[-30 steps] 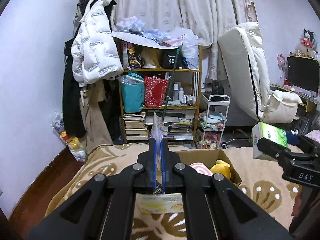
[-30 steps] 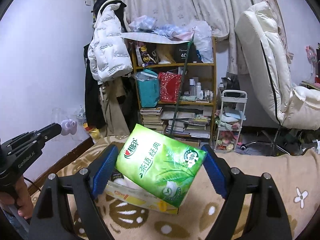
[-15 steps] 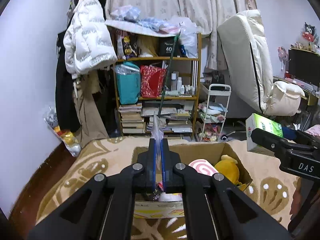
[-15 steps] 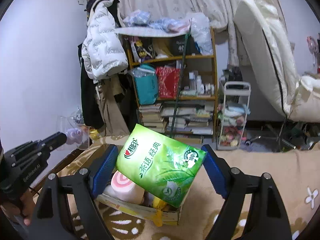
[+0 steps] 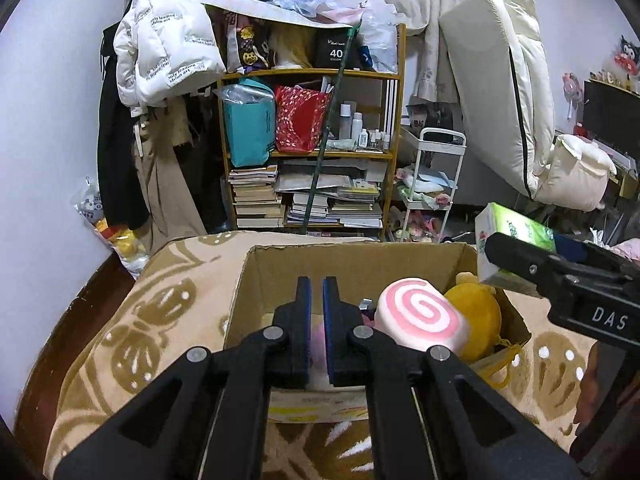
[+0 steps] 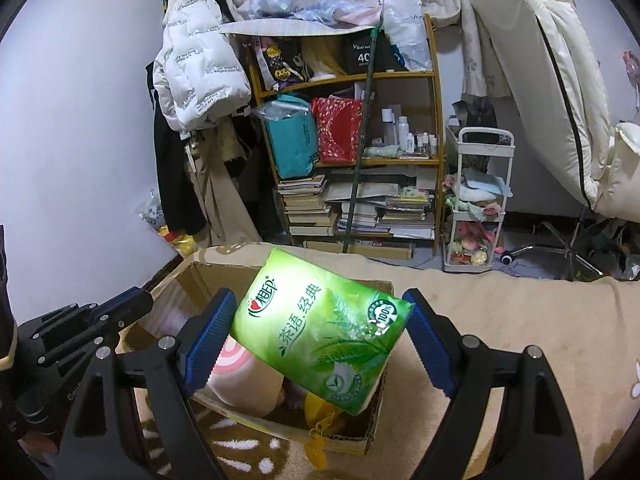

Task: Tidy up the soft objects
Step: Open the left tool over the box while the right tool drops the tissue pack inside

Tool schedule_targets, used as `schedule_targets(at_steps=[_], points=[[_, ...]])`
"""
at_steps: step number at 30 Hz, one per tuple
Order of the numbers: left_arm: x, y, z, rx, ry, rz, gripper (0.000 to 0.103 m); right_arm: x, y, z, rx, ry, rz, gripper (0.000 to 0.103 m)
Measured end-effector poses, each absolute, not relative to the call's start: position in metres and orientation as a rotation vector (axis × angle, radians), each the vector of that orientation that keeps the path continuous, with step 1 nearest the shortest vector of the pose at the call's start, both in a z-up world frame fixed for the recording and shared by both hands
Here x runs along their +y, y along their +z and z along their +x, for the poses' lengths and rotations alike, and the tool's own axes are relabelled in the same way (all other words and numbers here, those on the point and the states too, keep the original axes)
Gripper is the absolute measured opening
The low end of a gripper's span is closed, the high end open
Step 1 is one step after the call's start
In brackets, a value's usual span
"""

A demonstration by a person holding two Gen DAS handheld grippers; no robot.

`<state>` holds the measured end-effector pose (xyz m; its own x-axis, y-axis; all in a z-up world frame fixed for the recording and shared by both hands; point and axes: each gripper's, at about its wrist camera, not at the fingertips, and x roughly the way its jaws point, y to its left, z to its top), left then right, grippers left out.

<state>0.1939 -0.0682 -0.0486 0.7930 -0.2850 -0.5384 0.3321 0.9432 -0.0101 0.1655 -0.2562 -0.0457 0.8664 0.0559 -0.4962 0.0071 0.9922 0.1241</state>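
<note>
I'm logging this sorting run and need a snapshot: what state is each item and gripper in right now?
Right gripper: shut on the tissue pack, above the box.
Tissue pack: held tilted, not yet in the box.
Left gripper: nearly shut, a narrow gap, holding nothing visible.
Cardboard box: open, partly filled.
Pink swirl plush: lying in the box.
Yellow plush: in the box, beside the swirl plush.
</note>
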Motion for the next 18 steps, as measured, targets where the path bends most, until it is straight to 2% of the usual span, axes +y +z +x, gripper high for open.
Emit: schedule_targets(at_steps=[2,5,7,9,12,14,15,16,18], points=[[-0.067,-0.048,0.193,0.56,-0.326,0.088,0.015,-0.258,-0.049,0.168,0.532,0.027,0.129,0.089],[-0.065,-0.048,0.191,0.557,-0.316,0.086,0.018,-0.261,-0.052,0.17,0.545,0.034,0.145,0.089],[-0.061,-0.048,0.189,0.555,-0.317,0.076,0.025,-0.264,-0.055,0.171,0.552,0.032,0.168,0.09],[-0.057,-0.048,0.188,0.55,-0.306,0.059,0.038,-0.266,-0.056,0.172,0.563,0.04,0.193,0.09],[-0.05,-0.047,0.185,0.544,-0.29,0.042,0.045,-0.268,-0.056,0.171,0.566,0.049,0.206,0.091],[-0.047,-0.044,0.181,0.534,-0.277,0.046,0.05,-0.267,-0.053,0.167,0.553,0.052,0.198,0.096],[-0.046,-0.042,0.179,0.526,-0.27,0.05,0.056,-0.267,-0.051,0.165,0.547,0.05,0.195,0.101],[-0.045,-0.04,0.175,0.512,-0.258,0.057,0.059,-0.266,-0.049,0.162,0.539,0.048,0.192,0.101],[-0.042,-0.035,0.168,0.492,-0.242,0.068,0.073,-0.265,-0.044,0.158,0.528,0.046,0.193,0.102]])
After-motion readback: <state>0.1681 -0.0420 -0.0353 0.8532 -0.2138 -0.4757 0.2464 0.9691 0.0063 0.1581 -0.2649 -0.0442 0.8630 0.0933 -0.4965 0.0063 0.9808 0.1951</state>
